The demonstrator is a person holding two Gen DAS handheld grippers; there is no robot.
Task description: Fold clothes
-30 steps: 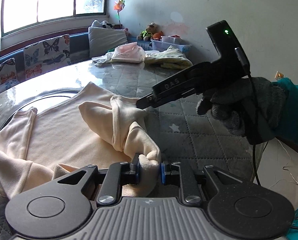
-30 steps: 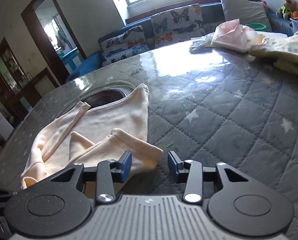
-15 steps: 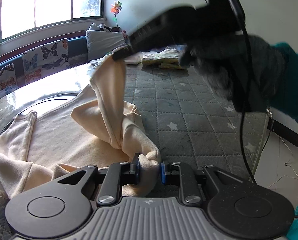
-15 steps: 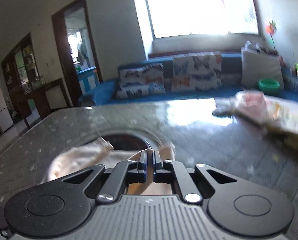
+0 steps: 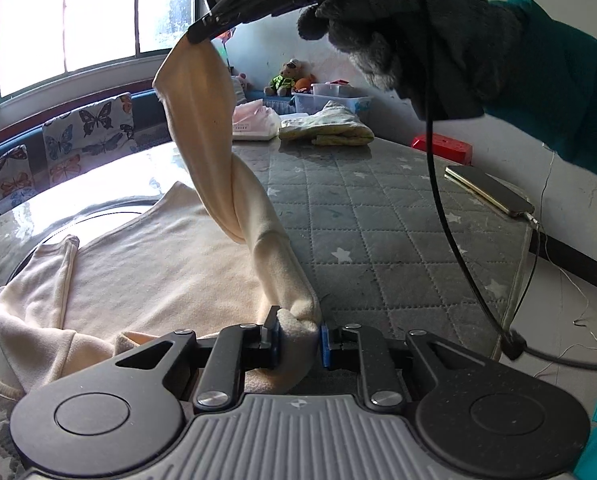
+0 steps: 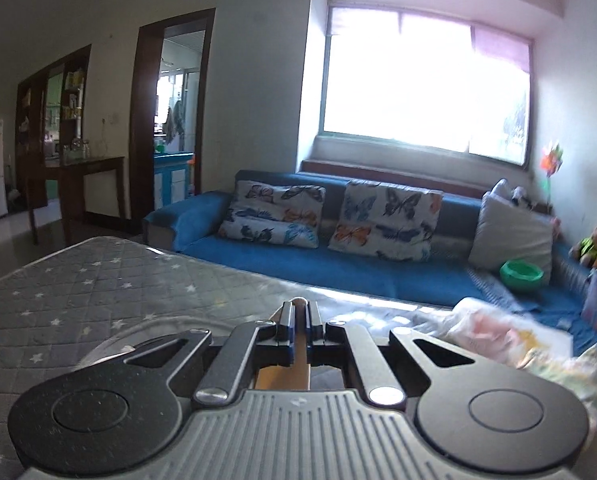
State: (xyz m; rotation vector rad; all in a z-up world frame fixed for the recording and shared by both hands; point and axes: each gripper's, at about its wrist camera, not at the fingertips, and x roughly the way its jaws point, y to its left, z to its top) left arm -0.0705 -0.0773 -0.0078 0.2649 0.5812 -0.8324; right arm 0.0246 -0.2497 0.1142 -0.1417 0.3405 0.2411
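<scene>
We have the cream garment [image 5: 146, 272] spread across the quilted star-print table cover [image 5: 398, 240], its body flat on the cover and one sleeve [image 5: 234, 184] pulled up off it in a twisted band. Our left gripper [image 5: 298, 336] sits low at the near edge with its blue pads pressed into a bunched fold of the fabric at the sleeve's base. Our right gripper [image 5: 196, 36] is raised well above the table — its tips pinched tight on the sleeve's cuff end, so the sleeve hangs stretched between the two tools. In the right wrist view the same gripper [image 6: 300, 316] shows its fingers closed together on a thin strip of cream cloth. The gloved right hand [image 5: 410, 28] grips the handle, a black cable [image 5: 446, 220] trailing down from it. A phone [image 5: 490, 192] lies near the table's right edge, and folded clothes [image 5: 322, 128] rest at the far end — beyond them, a blue sofa [image 6: 338, 264] with butterfly cushions [image 6: 382, 220].
</scene>
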